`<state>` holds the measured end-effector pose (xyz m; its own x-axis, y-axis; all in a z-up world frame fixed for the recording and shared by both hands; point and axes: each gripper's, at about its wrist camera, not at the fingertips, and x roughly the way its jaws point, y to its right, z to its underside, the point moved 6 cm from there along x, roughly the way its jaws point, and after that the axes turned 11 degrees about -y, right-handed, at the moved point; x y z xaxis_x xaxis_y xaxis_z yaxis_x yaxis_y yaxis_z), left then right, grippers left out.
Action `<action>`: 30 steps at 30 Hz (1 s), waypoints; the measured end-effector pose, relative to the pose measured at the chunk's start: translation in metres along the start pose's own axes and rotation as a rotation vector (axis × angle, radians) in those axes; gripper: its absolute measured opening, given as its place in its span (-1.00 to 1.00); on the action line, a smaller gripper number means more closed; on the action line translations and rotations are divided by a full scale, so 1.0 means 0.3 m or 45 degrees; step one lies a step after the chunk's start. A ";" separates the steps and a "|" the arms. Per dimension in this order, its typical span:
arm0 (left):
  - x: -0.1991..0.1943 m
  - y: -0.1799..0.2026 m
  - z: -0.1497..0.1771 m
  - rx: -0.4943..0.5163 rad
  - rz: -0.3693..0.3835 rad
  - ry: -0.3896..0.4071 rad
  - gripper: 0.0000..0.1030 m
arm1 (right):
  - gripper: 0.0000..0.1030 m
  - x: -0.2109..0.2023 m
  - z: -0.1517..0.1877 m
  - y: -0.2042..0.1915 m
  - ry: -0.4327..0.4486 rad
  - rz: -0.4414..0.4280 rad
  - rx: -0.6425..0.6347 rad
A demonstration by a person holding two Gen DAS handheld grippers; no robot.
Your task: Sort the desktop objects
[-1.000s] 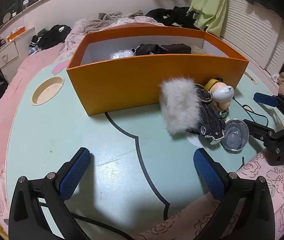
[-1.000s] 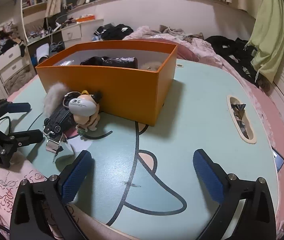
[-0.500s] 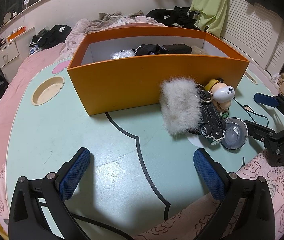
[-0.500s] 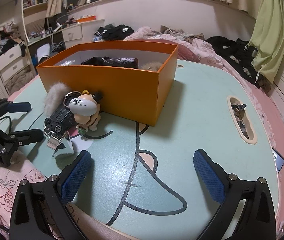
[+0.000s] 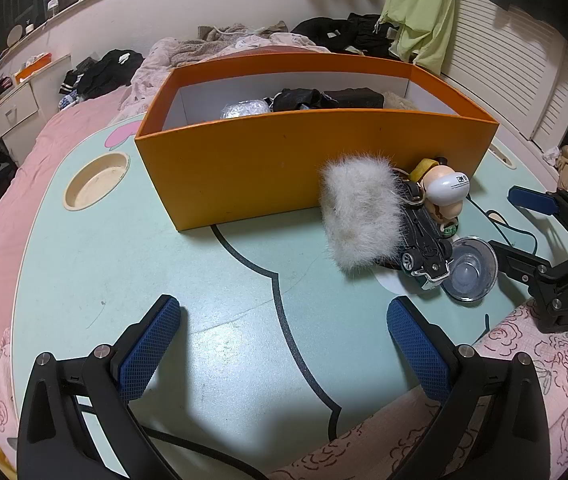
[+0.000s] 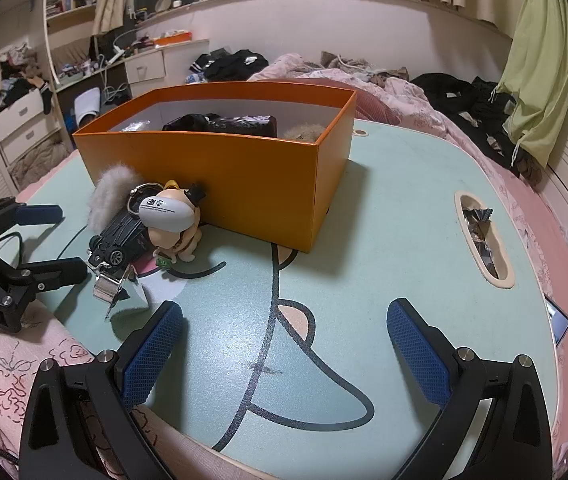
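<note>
An orange box (image 5: 316, 168) (image 6: 220, 168) stands mid-table and holds dark items. Against its front lie a white fur pompom (image 5: 360, 220) (image 6: 110, 196), a black toy car (image 5: 424, 236) (image 6: 122, 236) and a small figurine with a white cap (image 5: 446, 196) (image 6: 172, 220). A small clear glass (image 5: 470, 274) (image 6: 118, 286) sits just in front of the car. My left gripper (image 5: 284, 340) (image 6: 50, 242) hangs open over the near table edge. Also open is my right gripper (image 6: 284, 344) (image 5: 514, 222), with one finger (image 5: 518, 258) close beside the glass.
The mint-green table (image 5: 124, 264) has a round recess (image 5: 96, 186) at its left and a slot (image 6: 482, 236) holding wrappers at its right. A pink flowered cloth (image 5: 524, 344) lies along the near edge. Bedding and clothes are piled behind the box.
My right gripper has edged slightly towards the glass, and the glass has shifted a little. The left gripper has stayed where it was.
</note>
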<state>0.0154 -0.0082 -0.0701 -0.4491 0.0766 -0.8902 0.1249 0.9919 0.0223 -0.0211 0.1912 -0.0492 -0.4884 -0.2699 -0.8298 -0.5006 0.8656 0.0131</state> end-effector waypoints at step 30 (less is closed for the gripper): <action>0.003 0.000 -0.001 -0.001 0.000 -0.001 0.99 | 0.99 -0.003 0.004 0.000 0.003 -0.003 -0.001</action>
<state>0.0146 -0.0082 -0.0708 -0.4487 0.0762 -0.8904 0.1237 0.9921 0.0226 -0.0197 0.1918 -0.0492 -0.4890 -0.2728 -0.8285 -0.5025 0.8645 0.0119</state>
